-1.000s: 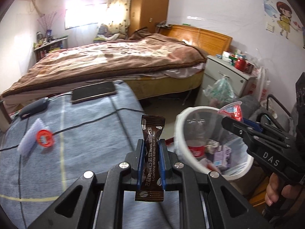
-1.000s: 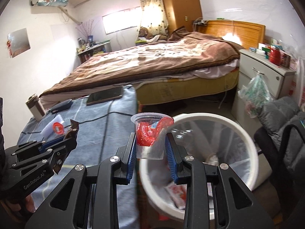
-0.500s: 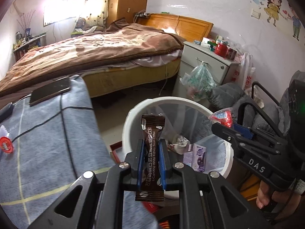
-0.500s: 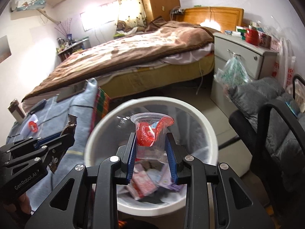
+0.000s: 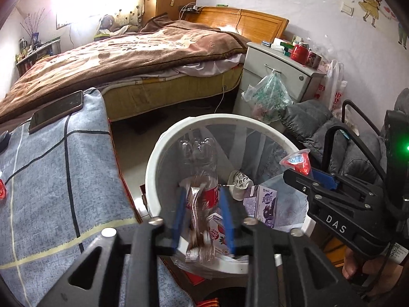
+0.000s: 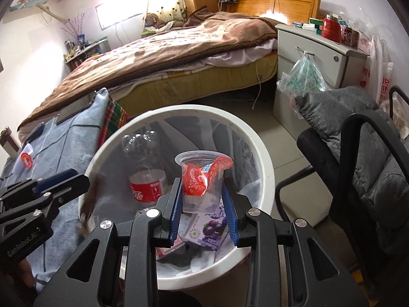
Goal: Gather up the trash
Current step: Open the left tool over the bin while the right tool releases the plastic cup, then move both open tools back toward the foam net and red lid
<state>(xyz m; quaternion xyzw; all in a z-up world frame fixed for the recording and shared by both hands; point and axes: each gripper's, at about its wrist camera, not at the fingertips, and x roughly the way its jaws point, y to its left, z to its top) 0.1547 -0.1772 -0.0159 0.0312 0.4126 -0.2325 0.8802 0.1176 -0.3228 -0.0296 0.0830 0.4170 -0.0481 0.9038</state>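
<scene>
A white trash bin [image 5: 153, 166] [image 6: 265, 158] stands on the floor under both grippers. My left gripper [image 5: 202, 192] [image 6: 74, 179] is over its near rim with its jaws opening. The brown snack wrapper [image 5: 196, 220] [image 6: 85, 204] is a blur between the blue pads, loose and dropping. My right gripper [image 6: 202, 186] [image 5: 294, 174] is shut on a clear plastic cup [image 6: 202, 176] [image 5: 297, 161] with a peeled red lid, held upright over the bin. Inside lie a cola bottle [image 5: 202, 158] [image 6: 148, 186] and a purple carton [image 5: 265, 202] [image 6: 212, 230].
A table under a blue-grey cloth [image 5: 64, 179] is left of the bin, with a phone [image 5: 56, 111] and a red cap [image 6: 26, 159] on it. A black chair with a grey cushion [image 6: 370, 153] stands right. A bed [image 5: 127, 58] and a nightstand [image 6: 314, 58] lie beyond.
Both grippers moved right from the table's edge to above the bin and dipped. The left jaws parted and the wrapper slipped down. The right gripper kept hold of the cup.
</scene>
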